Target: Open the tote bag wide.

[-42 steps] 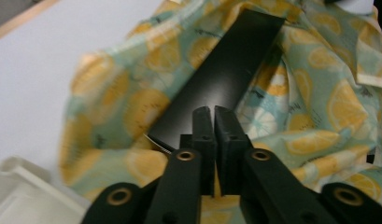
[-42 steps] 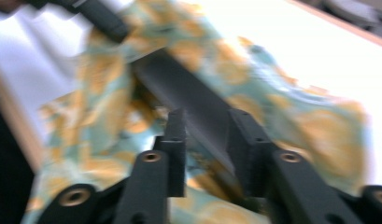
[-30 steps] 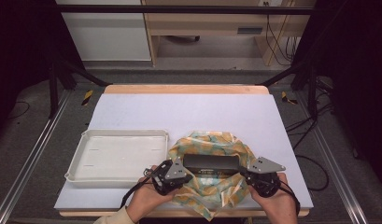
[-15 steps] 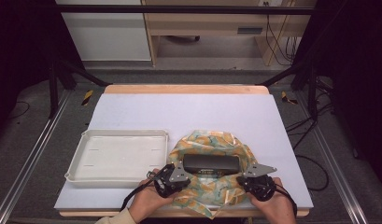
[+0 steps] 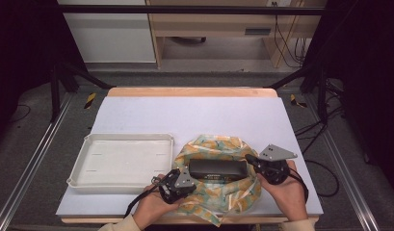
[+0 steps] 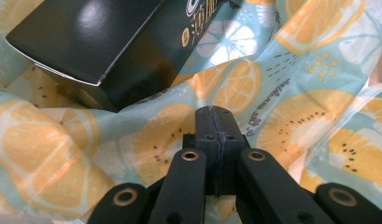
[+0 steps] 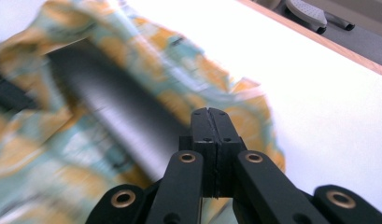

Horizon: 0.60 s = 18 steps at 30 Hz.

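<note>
A black box (image 5: 217,168) with printed lettering lies on a crumpled cloth (image 5: 218,199) patterned with orange fruit slices, near the table's front edge. My left gripper (image 5: 189,183) is shut beside the box's left end, just over the cloth. In the left gripper view its jaws (image 6: 214,112) are pressed together above the cloth (image 6: 282,98), with a corner of the box (image 6: 104,42) ahead to the left. My right gripper (image 5: 249,160) is shut at the box's right end. In the right gripper view its jaws (image 7: 209,114) point along the blurred box (image 7: 114,102) and cloth (image 7: 146,51), with nothing seen between them.
A shallow white tray (image 5: 76,166) sits left of the cloth, close to my left hand. The white table top (image 5: 194,113) stretches bare behind the cloth, with a wooden edge (image 5: 194,91) at the far side. Cables trail from both grippers.
My right gripper dipped toward the table's near edge, then moved up and away to the box's right end. The left gripper has barely shifted. Box and cloth lie about as before.
</note>
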Motion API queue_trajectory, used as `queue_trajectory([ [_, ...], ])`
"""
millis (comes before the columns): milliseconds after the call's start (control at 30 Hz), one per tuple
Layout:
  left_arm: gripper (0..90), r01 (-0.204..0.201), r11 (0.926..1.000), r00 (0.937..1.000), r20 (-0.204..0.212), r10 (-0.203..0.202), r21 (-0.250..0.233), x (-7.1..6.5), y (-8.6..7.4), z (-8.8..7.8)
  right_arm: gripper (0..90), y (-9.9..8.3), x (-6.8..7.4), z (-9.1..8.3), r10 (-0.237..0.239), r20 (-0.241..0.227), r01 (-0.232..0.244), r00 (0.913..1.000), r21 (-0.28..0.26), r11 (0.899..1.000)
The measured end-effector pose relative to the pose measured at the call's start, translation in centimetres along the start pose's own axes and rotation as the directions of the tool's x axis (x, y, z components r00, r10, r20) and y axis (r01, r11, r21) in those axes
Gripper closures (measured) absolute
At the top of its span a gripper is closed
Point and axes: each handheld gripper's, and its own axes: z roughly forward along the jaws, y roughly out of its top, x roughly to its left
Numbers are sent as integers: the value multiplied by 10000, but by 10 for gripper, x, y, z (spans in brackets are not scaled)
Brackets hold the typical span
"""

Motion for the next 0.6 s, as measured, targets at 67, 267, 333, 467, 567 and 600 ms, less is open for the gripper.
queue_trajectory([
  [67, 900, -2, 10000, 10000, 14, 2, -5, 0, 0, 0, 900, -1, -5, 6, 70, -1, -70, 10000, 36, 10000],
  [267, 900, -23, 10000, 10000, 19, 23, 48, 0, 0, 1, 900, -18, -30, 40, 831, -95, -822, 9965, 743, 9938],
  [333, 900, -27, 10000, 10000, -34, 27, 56, -1, 0, 1, 900, -28, -41, 53, 1168, -117, -1145, 9931, 1223, 9859],
  [467, 900, -38, 10000, 10000, -45, 38, 66, -1, 0, 1, 900, -35, -46, 63, 1366, -68, -1335, 9906, 1704, 9763],
  [567, 900, -34, 10000, 10000, -36, 34, 65, -1, 0, 1, 900, -43, -48, 71, 1402, 41, -1378, 9901, 2150, 9668],
  [600, 900, -40, 10000, 10000, -42, 40, 66, -1, 0, 1, 900, -45, -50, 72, 1544, -18, -1507, 9880, 2050, 9671],
])
